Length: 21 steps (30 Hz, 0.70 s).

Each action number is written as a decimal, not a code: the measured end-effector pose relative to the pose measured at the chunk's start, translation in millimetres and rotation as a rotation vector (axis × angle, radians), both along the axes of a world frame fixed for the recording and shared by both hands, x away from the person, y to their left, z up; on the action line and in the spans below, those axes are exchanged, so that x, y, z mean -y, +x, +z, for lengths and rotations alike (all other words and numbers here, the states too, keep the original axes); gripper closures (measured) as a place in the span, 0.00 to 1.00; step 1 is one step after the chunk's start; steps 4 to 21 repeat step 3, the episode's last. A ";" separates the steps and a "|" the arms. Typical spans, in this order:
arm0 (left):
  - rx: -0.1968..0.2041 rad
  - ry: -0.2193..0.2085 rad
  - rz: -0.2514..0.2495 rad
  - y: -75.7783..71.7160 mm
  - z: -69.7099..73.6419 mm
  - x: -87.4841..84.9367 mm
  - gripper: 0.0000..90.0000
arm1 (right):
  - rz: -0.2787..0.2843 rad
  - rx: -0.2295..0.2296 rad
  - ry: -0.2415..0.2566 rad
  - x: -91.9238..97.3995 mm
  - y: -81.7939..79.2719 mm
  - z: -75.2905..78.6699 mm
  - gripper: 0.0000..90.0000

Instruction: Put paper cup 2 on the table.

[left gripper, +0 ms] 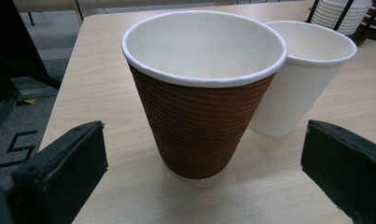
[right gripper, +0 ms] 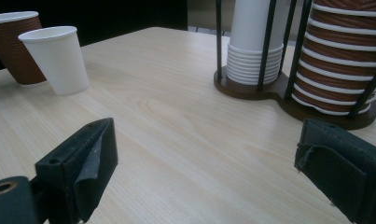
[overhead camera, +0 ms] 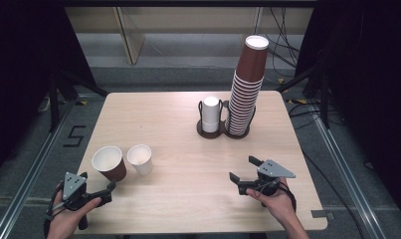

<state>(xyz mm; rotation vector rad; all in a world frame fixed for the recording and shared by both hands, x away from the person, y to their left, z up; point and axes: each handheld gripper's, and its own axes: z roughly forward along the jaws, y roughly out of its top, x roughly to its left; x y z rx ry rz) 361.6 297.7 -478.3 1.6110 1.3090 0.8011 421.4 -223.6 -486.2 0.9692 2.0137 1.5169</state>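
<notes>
From the high view, the left gripper (overhead camera: 108, 188) sits just short of the brown cup (overhead camera: 110, 163), which stands upright near the table's (overhead camera: 188, 209) front-left with the white cup (overhead camera: 140, 159) touching beside it. Left gripper view: jaws wide apart, brown cup (left gripper: 202, 98) centred ahead, nothing pinched; looks like the approach, next ease forward and close gently. Right gripper view: jaws open over bare wood, cup holder (right gripper: 288, 100) ahead

Tool (right gripper: 206, 163) jaws wide apart, nothing between; cup holder (right gripper: 288, 100) ahead; brown cup (right gripper: 17, 46), white cup (right gripper: 57, 58) far left.
</notes>
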 end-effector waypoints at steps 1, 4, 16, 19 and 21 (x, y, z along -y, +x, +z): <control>-0.001 -0.001 0.003 -0.4 0.1 -0.1 0.00 | 0.000 0.000 0.000 0.0 0.0 0.0 0.07; -0.004 0.001 0.008 -0.2 -0.3 -0.7 0.00 | 0.005 -0.004 0.003 -1.0 -0.3 -0.1 0.07; -0.004 0.001 0.008 -0.2 -0.3 -0.7 0.00 | 0.005 -0.004 0.003 -1.0 -0.3 -0.1 0.07; -0.004 0.001 0.008 -0.2 -0.3 -0.7 0.00 | 0.005 -0.004 0.003 -1.0 -0.3 -0.1 0.07; -0.004 0.001 0.008 -0.2 -0.3 -0.7 0.00 | 0.005 -0.004 0.003 -1.0 -0.3 -0.1 0.07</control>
